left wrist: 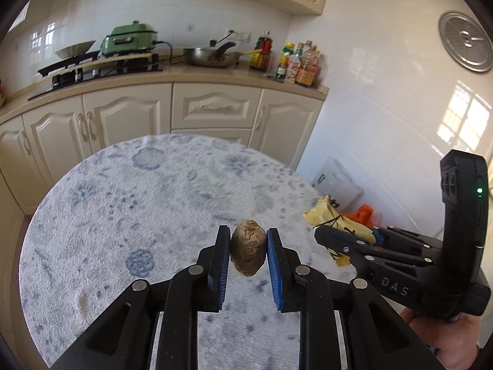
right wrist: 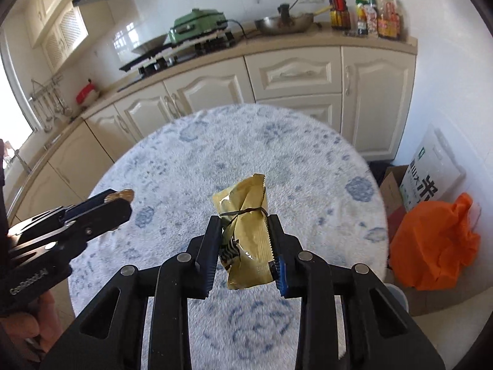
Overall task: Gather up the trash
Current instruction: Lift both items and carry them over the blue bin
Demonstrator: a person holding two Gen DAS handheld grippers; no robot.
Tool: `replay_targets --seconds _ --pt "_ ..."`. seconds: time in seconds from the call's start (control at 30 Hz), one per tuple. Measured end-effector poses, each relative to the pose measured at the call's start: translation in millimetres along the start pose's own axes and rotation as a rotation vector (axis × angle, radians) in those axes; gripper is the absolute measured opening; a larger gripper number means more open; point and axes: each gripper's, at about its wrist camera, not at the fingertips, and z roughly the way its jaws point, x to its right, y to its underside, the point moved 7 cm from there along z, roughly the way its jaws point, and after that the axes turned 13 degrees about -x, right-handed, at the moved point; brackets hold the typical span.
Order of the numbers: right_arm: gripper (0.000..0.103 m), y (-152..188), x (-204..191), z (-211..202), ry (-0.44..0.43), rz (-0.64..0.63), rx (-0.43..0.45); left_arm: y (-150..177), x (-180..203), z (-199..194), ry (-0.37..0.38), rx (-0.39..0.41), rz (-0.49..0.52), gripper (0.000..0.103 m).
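My left gripper is shut on a brown, wrinkled lump of trash and holds it above the round table with its blue-and-white cloth. My right gripper is shut on a crumpled yellow wrapper and holds it above the same table. In the left wrist view the right gripper sits to the right with the yellow wrapper. In the right wrist view the left gripper sits at the left with the brown lump at its tip.
An orange bag lies on the floor right of the table, beside a cardboard box and a white sack. Cream cabinets and a counter with a wok, bottles and a green cooker stand behind.
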Motion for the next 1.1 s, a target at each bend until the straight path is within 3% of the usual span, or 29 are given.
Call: replay_targets --seconds 0.23,0.57,0.83,1.1 --pt "0.030 8.5 16.4 -71.5 0.020 0.034 0.113 -0.5 44.9 -28.5 0.037 0.044 0.061 0.019" --pt "0.030 29.0 82.9 -143.8 0.108 0.148 0.218 -6.8 121.6 -45.8 0.100 0.075 0.172 0.019" --pt "0.030 65.6 165.9 -160.7 0.188 0.309 0.216 -10.6 197.7 -7.5 0.177 0.002 0.268 0.019" --pt "0.030 108.6 242.7 -138.8 0.209 0.465 0.143 -4.1 274.0 63.8 0.250 -0.136 0.362 0.019"
